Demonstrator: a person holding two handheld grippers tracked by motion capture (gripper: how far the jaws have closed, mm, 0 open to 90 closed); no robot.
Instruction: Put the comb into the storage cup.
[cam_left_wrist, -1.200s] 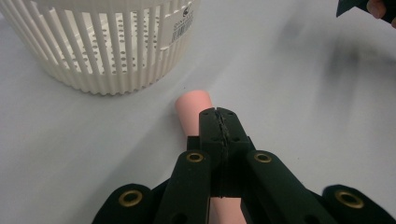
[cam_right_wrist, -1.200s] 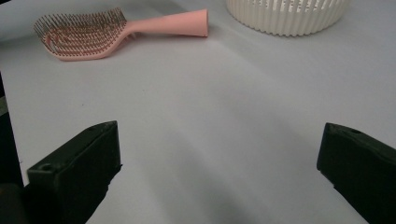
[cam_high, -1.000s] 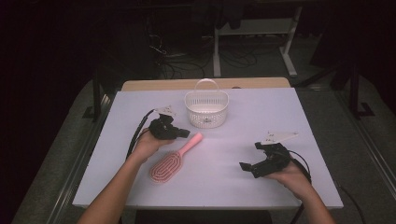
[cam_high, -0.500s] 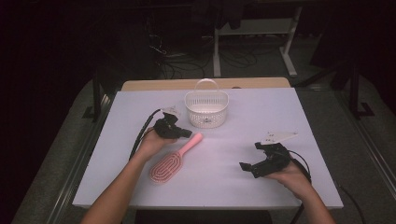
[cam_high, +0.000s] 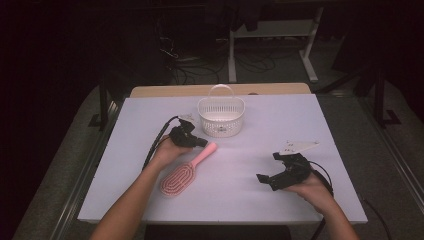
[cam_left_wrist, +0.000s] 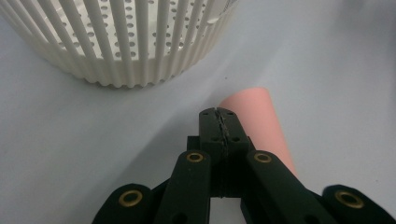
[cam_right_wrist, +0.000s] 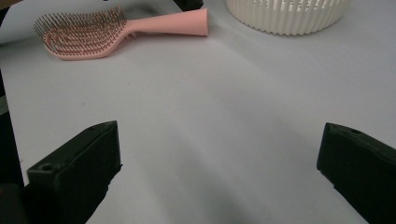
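The right gripper (cam_right_wrist: 219, 179) is holding its two black jaws wide apart over the pale grey table (cam_right_wrist: 224, 116). Beyond them a pink plastic hairbrush (cam_right_wrist: 112, 28) is lying bristles-up, its handle pointing toward the white slatted plastic basket (cam_right_wrist: 287, 14).

- Left gripper (cam_high: 202, 142), at the end of a bare forearm reaching in from the lower left, is held low with its black fingers (cam_left_wrist: 218, 126) pressed flat together, nothing between them.
- Right gripper (cam_high: 265, 180), cradled in the right hand (cam_high: 312, 187), apparently rests low, jaws spread wide.
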